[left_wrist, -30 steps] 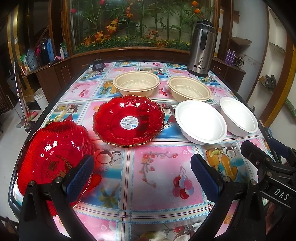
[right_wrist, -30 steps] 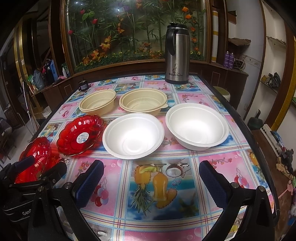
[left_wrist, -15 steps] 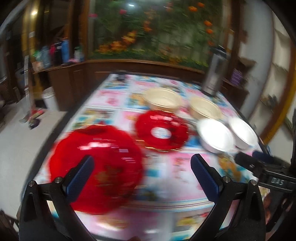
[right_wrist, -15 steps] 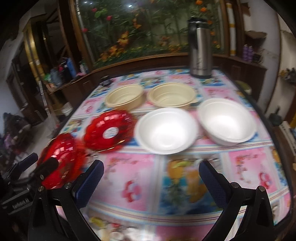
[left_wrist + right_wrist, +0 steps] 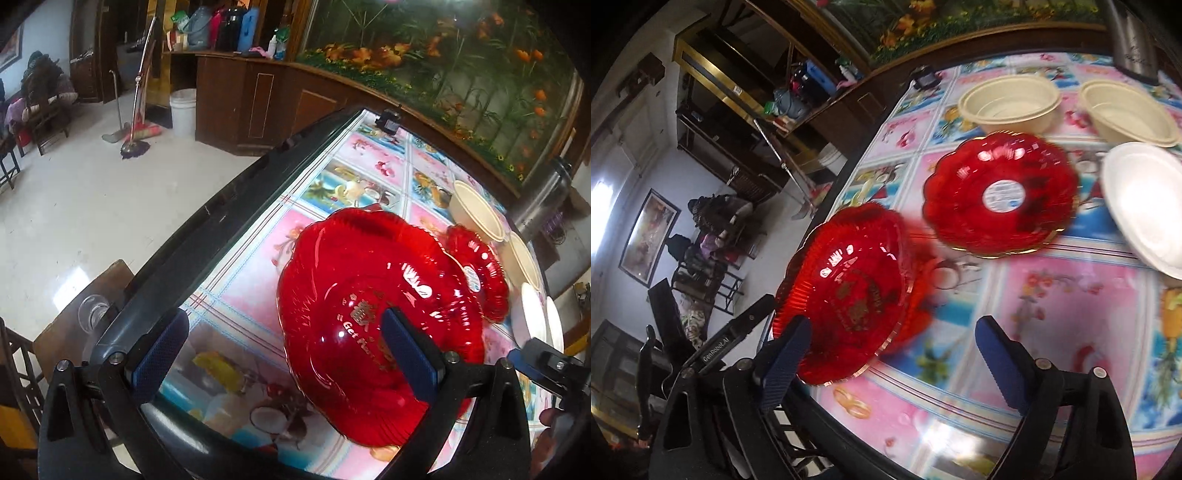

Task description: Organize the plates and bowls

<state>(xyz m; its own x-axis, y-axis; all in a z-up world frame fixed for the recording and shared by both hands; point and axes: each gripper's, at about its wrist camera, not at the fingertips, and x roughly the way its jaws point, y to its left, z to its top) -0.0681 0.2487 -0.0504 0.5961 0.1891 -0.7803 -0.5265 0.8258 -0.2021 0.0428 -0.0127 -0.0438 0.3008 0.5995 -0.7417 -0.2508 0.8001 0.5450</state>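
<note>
Both grippers are converging on the near red plate [image 5: 369, 317], sitting at the bench [image 5: 236, 236] corner beside its twin, the stickered red plate [image 5: 1001, 194]. Left gripper [image 5: 288, 354] is hanging spread, one finger over the plate, nothing pinched. Right gripper [image 5: 890, 363] is narrowing its jaws on empty air, probably lining up on the rim for stacking.
</note>
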